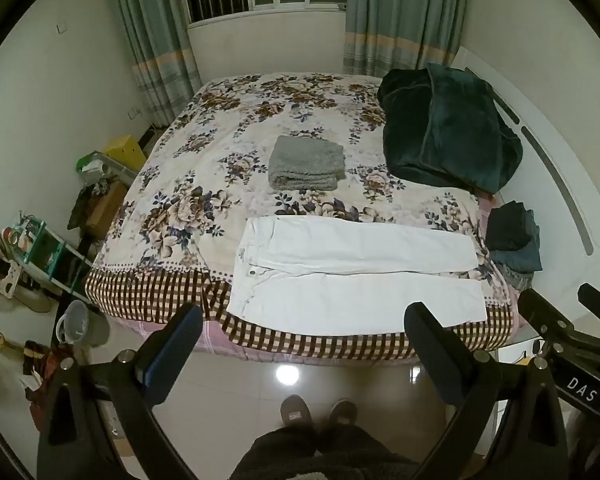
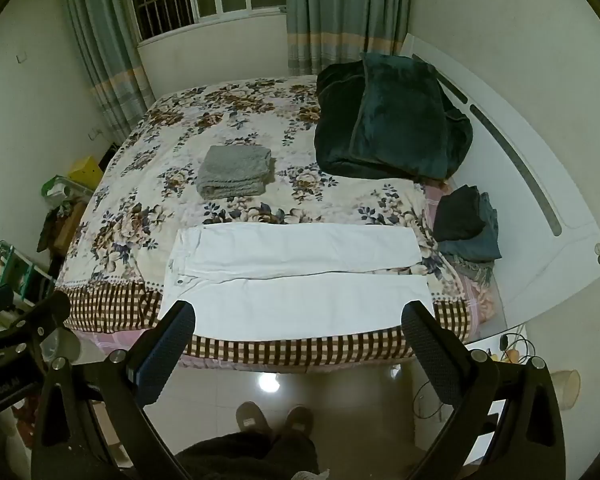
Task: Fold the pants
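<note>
White pants (image 1: 356,272) lie flat on the near part of the bed, waist to the left, both legs stretched to the right side by side. They also show in the right wrist view (image 2: 296,276). My left gripper (image 1: 304,320) is open and empty, held above the floor in front of the bed's near edge. My right gripper (image 2: 300,316) is open and empty, also short of the bed edge. The right gripper shows at the right edge of the left wrist view (image 1: 568,320).
The bed (image 1: 172,292) has a floral cover with a checked border. A folded grey towel (image 1: 306,162) lies mid-bed. A dark green blanket (image 1: 448,132) sits at the far right, folded dark clothes (image 1: 514,240) at the right edge. Clutter and a bucket (image 1: 78,322) stand on the floor left.
</note>
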Demonstrator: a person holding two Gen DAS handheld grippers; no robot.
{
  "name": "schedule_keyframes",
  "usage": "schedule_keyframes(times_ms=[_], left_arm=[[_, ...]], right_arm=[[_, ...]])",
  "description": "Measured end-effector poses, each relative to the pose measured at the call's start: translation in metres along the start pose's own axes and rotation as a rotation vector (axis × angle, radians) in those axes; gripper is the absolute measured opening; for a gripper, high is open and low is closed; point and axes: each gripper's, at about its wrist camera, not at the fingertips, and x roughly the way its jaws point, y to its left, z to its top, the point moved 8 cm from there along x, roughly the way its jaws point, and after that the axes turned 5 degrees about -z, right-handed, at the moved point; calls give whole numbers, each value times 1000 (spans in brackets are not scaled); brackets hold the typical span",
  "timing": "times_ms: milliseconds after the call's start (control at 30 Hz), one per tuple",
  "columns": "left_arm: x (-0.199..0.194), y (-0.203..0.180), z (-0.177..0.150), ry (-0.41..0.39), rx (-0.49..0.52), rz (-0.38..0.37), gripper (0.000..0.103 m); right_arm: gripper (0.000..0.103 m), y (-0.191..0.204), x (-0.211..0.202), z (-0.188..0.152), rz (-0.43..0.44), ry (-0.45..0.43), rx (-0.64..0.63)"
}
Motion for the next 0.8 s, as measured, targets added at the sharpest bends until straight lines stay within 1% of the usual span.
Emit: schedule_keyframes(times_ms=[33,233,300,800], left_arm=[[0,0,0,-2,-6,-9,103],[0,0,0,-2,-3,-2,103],[0,0,0,-3,-4,-3,103],[0,0,1,-10,-4,-3,103]], right_arm=[[103,0,0,0,-1,0,-1],[103,-3,-2,0,-3,-3,-8],[103,2,1,0,-15,3,-9],[103,4,1,2,-17,3,-12]])
